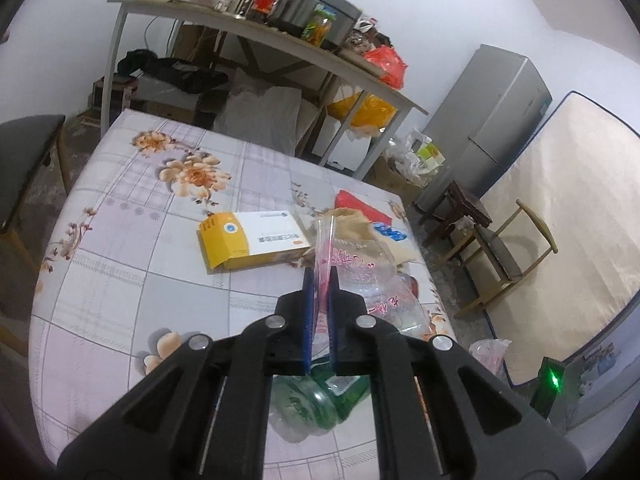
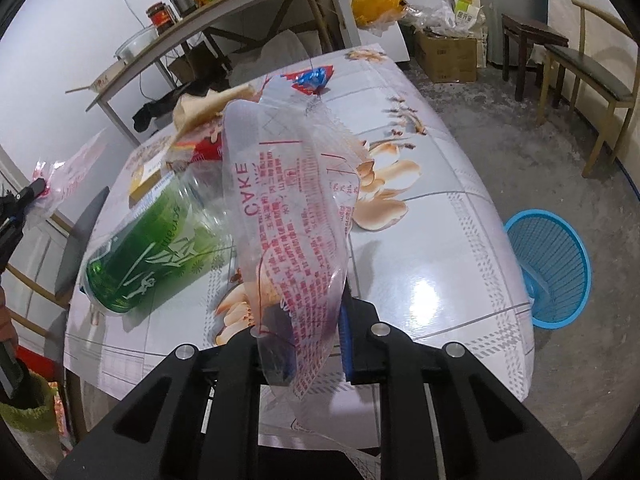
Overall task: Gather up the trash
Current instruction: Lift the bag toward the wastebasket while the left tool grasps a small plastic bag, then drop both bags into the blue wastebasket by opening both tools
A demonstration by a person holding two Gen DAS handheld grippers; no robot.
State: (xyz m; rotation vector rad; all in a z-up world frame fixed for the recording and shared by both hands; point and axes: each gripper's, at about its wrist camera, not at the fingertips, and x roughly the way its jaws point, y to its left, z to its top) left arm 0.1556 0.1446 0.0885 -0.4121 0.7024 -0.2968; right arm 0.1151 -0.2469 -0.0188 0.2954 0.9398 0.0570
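My left gripper (image 1: 320, 280) is shut on a small clear wrapper with pink print (image 1: 323, 248), held above the floral table (image 1: 120, 240). My right gripper (image 2: 316, 328) is shut on a large clear cake wrapper with red print (image 2: 296, 208), which stands up in front of the camera. A green plastic bottle (image 2: 160, 240) lies on its side on the table left of the right gripper; it also shows under the left gripper (image 1: 320, 396). A yellow and white box (image 1: 248, 246), brown paper (image 1: 352, 224) and a red packet (image 1: 356, 204) lie on the table.
A blue mesh waste basket (image 2: 552, 264) stands on the floor right of the table. A cluttered shelf table (image 1: 280, 36), a grey fridge (image 1: 492, 120), a mattress (image 1: 560, 240), wooden chairs (image 2: 588, 80) and a cardboard box (image 2: 448, 56) surround the table.
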